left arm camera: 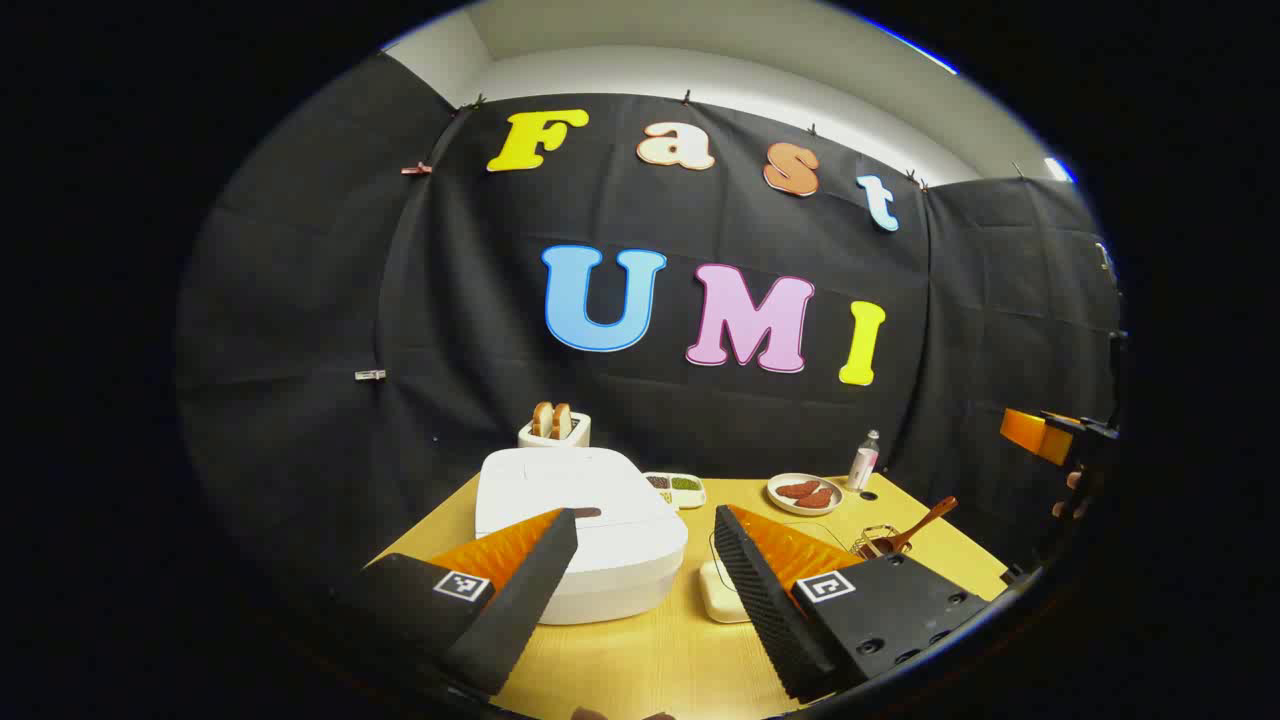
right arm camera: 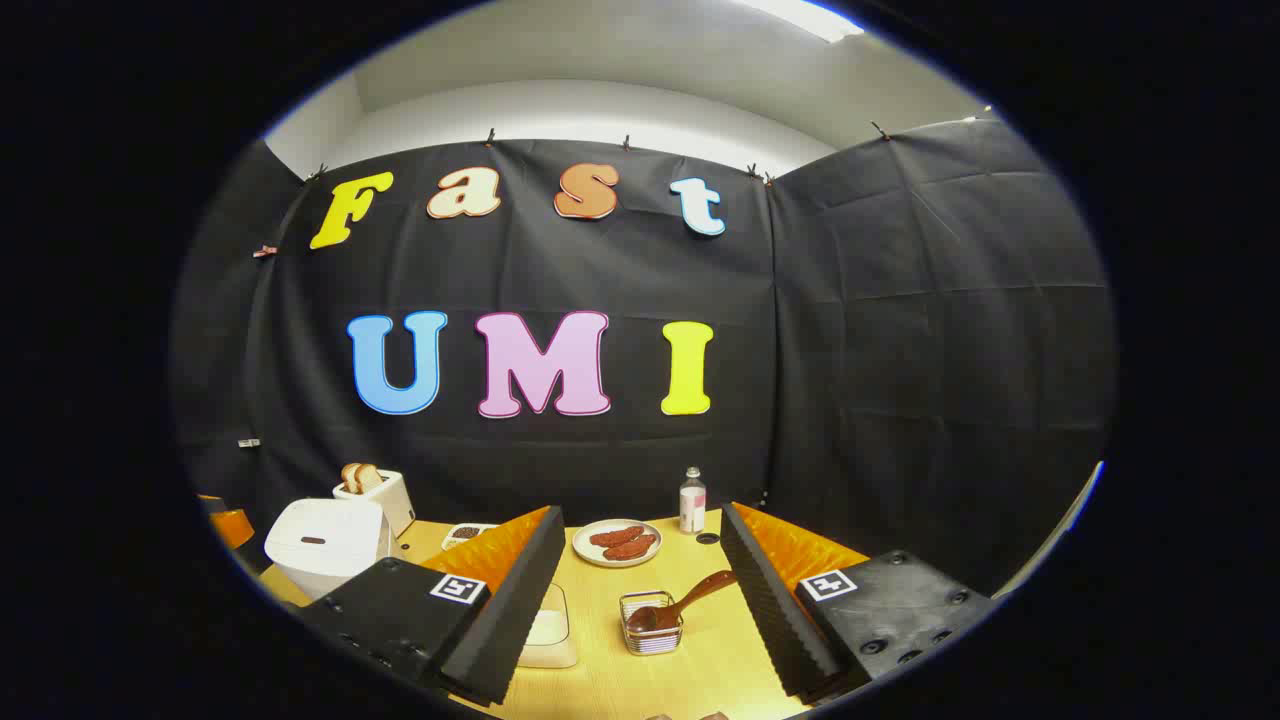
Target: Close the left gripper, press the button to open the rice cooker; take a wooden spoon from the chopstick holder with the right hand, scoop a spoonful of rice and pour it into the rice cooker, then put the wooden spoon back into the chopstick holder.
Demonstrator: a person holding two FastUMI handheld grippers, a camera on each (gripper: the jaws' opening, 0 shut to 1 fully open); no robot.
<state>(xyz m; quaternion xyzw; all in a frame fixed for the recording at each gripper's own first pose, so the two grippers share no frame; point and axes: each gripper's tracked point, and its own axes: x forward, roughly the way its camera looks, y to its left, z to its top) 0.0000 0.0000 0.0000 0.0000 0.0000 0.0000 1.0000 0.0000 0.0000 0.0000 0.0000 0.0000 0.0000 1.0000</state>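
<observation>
In the left gripper view, the left gripper [left arm camera: 645, 560] hovered above the worktop [left arm camera: 640, 660], fingers spread wide and empty, with the closed rice cooker [left arm camera: 575, 530] just ahead and slightly left, its button [left arm camera: 588, 512] facing the fingertips. In the right gripper view, the right gripper [right arm camera: 640, 570] also stood wide apart, the wooden spoon [right arm camera: 685, 600] lying ahead between its fingers, handle angled up-right from the chopstick holder [right arm camera: 650, 625].

The right gripper [right arm camera: 640, 560], jaws spread wide, hangs above the yellow wooden bench [right arm camera: 720, 650]; a brown wooden spoon [right arm camera: 690, 598] leans in a wire-mesh chopstick holder [right arm camera: 651, 636] between them.
</observation>
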